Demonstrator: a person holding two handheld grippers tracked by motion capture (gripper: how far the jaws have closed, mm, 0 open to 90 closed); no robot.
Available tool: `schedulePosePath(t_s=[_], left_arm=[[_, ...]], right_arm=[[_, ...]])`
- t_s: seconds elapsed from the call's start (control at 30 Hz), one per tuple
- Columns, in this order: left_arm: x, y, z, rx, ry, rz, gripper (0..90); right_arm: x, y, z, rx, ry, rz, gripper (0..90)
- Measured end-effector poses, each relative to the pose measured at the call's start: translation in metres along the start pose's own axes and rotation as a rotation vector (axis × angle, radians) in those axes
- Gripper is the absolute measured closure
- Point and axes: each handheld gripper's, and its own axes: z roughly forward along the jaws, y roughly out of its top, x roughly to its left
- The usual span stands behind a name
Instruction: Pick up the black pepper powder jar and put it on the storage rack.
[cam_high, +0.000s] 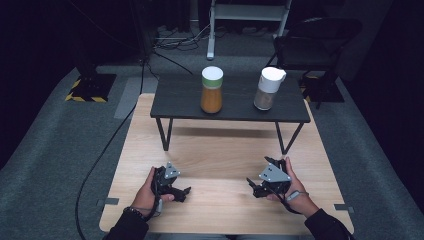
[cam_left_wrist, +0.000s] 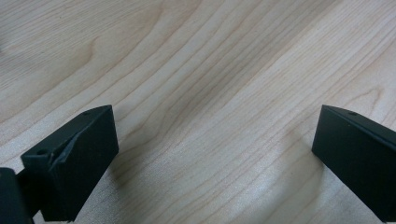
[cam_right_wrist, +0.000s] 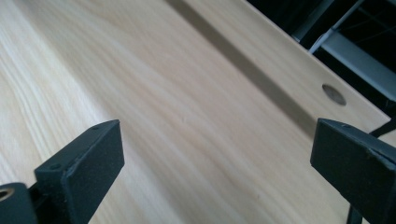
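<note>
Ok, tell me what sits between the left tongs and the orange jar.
Bare light wood tabletop, then the front edge of the small dark table that carries the orange jar, seen in the high view from the left tongs.

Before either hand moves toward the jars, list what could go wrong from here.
1. The orange jar and the pale jar are tall and narrow on a raised dark shelf; a sideways nudge could tip one off.
2. Both the left gripper and right gripper sit low on the wooden table, so reaching forward may catch the shelf's front edge.
</note>
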Motion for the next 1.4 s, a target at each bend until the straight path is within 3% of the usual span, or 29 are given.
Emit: schedulePosePath(t_s=[0.3,0.7,0.97,1.2,1.4], left_arm=[[0.0,0.0,0.0,0.0,0.0,0.0,0.5],[0.0,0.0,0.0,-0.001,0.0,0.0,0.5],[0.0,0.0,0.0,0.0,0.0,-0.001,0.5],[0.0,0.001,0.0,0.001,-0.001,0.001,0.4],[-0.001,0.001,0.001,0.0,-0.002,0.002,0.4]], right_arm=[[-0.002,-0.015,-0.002,0.065,0.011,0.023,2.8],[-0.016,-0.033,-0.006,0.13,0.036,0.115,2.8],[-0.031,-0.041,-0.005,0.15,0.085,0.198,2.4],[-0.056,-0.045,-0.001,0.193,0.165,0.308,0.4],[-0.07,-0.052,-0.003,0.209,0.197,0.346,0.4]])
